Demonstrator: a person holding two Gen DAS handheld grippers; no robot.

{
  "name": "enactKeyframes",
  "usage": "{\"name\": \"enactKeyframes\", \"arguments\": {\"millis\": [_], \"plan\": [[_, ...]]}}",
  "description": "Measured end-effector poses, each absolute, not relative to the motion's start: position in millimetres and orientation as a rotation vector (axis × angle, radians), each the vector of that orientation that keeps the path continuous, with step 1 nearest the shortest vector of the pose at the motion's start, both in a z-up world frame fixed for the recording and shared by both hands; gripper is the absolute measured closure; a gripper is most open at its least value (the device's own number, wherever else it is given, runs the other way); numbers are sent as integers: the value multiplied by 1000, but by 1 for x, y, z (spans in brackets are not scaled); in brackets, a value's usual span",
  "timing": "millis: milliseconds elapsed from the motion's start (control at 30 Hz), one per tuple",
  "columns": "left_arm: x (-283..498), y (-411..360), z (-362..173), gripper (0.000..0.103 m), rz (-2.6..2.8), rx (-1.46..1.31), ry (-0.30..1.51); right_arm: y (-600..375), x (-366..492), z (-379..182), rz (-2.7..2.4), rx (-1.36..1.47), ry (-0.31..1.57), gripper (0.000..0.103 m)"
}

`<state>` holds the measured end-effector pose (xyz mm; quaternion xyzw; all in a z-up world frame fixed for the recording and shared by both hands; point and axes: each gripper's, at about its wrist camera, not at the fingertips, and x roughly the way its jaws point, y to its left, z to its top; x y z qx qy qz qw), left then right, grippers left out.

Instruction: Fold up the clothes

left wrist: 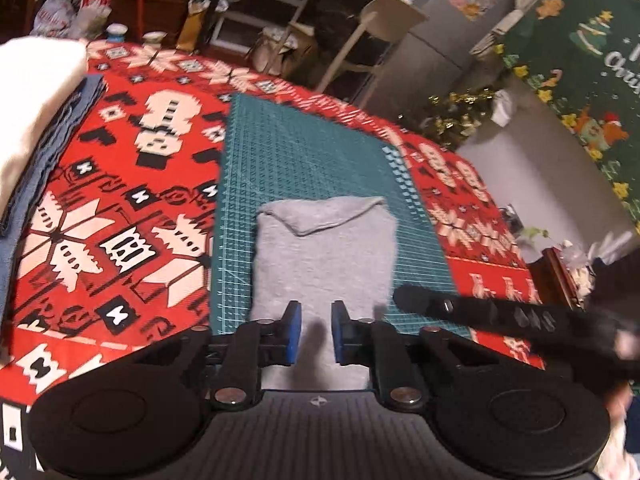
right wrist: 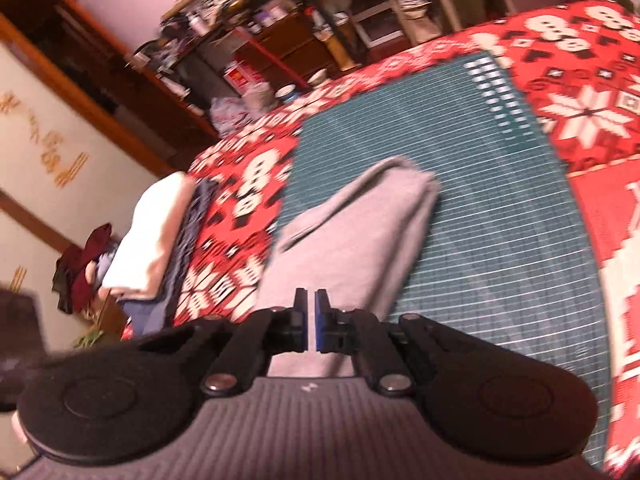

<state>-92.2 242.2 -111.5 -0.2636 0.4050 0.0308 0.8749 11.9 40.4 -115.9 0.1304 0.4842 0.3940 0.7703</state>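
A grey garment (left wrist: 326, 256) lies folded into a rectangle on the green cutting mat (left wrist: 304, 160). My left gripper (left wrist: 316, 330) is open, just above the garment's near edge, with nothing between the blue pads. The right gripper shows in the left wrist view (left wrist: 480, 314) as a dark blurred bar beside the garment's right corner. In the right wrist view the grey garment (right wrist: 360, 232) stretches ahead on the mat (right wrist: 500, 220). My right gripper (right wrist: 311, 320) has its pads nearly together over the cloth's near end; no cloth shows between them.
A stack of folded clothes, white (left wrist: 32, 104) on blue, sits at the table's left side, also in the right wrist view (right wrist: 156, 232). A red patterned tablecloth (left wrist: 120, 184) covers the table. Shelves, a chair (left wrist: 376, 28) and clutter stand beyond the far edge.
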Motion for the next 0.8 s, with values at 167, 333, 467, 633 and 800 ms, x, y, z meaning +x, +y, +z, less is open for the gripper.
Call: {"name": "enactKeyframes", "arguments": {"millis": [167,333,467,633,800], "plan": [[-95,236,-131,88,94,-493,898,59,-2,-145,834,252,1159,101],[-100,235,-133,83,103,-476,888,52,-12,-156,837,251,1156,103],[-111,237,-122,78,94,-486,862,31,-11,-150,834,316,1180,91],[-123,242,-120,67,97,-483,849,8,0,-147,816,434,1176,72],[-123,250,-132,67,98,-542,876,18,2,-164,788,440,1226,67]]}}
